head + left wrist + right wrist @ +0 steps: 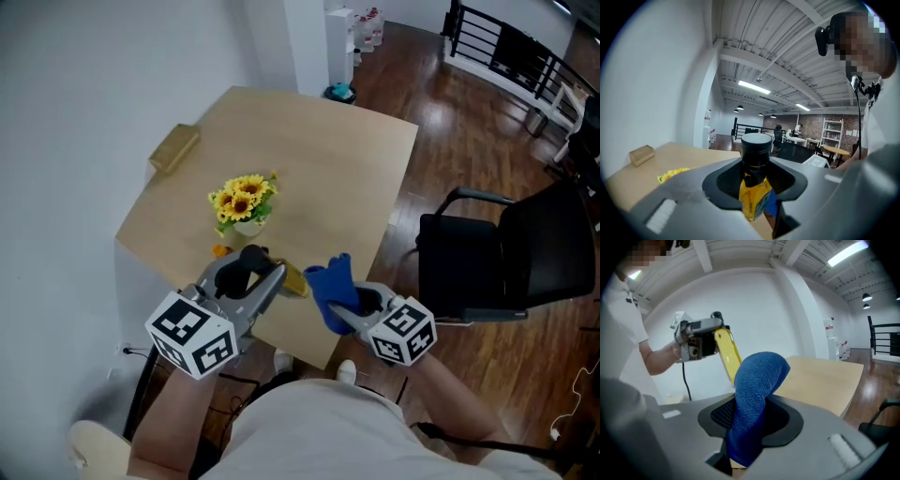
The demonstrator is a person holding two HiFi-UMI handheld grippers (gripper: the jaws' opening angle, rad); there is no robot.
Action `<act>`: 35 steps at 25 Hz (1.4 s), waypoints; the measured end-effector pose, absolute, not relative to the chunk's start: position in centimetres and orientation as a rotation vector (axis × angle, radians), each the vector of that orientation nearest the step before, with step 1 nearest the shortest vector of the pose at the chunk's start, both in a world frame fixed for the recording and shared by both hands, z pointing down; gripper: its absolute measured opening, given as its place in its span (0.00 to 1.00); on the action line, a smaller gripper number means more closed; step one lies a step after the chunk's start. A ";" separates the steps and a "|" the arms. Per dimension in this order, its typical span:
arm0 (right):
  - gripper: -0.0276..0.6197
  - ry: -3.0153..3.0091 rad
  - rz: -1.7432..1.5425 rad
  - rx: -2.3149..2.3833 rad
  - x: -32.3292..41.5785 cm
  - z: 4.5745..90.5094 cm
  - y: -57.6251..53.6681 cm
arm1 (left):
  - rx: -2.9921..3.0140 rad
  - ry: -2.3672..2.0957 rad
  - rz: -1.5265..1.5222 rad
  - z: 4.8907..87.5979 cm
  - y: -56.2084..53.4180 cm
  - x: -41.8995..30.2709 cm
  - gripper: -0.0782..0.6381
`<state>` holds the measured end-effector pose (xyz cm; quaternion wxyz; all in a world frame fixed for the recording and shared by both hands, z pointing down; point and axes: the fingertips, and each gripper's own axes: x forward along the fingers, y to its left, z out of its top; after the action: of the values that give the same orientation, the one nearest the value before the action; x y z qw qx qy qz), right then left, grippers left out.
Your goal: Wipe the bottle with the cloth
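My left gripper point(272, 278) is shut on a yellow bottle point(294, 280) with a black cap point(755, 145). It holds the bottle above the near edge of the wooden table point(328, 150). In the left gripper view the jaws clamp the bottle's neck and upper body point(753, 199). My right gripper point(345, 309) is shut on a blue cloth point(332, 284), which stands up out of the jaws just to the right of the bottle. In the right gripper view the cloth point(757, 390) fills the middle, with the yellow bottle point(726, 352) and the left gripper point(699, 340) behind it. Whether cloth and bottle touch is unclear.
A white pot of sunflowers point(245, 201) stands mid-table, with a small orange thing point(218, 250) near it. A brown box point(174, 147) lies at the table's left edge. A black chair point(511, 253) stands to the right on the wooden floor.
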<state>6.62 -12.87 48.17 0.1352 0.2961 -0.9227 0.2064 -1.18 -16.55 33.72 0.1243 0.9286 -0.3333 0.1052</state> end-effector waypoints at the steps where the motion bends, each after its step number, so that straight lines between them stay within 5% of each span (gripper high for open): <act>1: 0.27 -2.707 0.570 0.843 6.6 46.8 -12.2 | 2.703 -0.975 0.312 34.0 -16.9 -1.0 0.32; 9: 0.27 -2.891 0.329 0.702 3.5 38.7 -8.6 | 2.647 -0.987 0.321 36.5 -17.9 1.3 0.32; 21: 0.27 -2.590 0.514 0.742 7.9 53.5 -10.2 | 2.681 -0.958 0.259 33.5 -17.1 1.6 0.32; 35: 0.27 -2.885 0.285 0.822 3.5 34.9 -14.6 | 2.695 -0.921 0.295 35.2 -15.8 -0.6 0.32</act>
<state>3.47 -14.60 34.89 0.0642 0.2724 -0.9554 0.0943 -0.60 -15.80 35.19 0.1388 0.9322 -0.3184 0.1021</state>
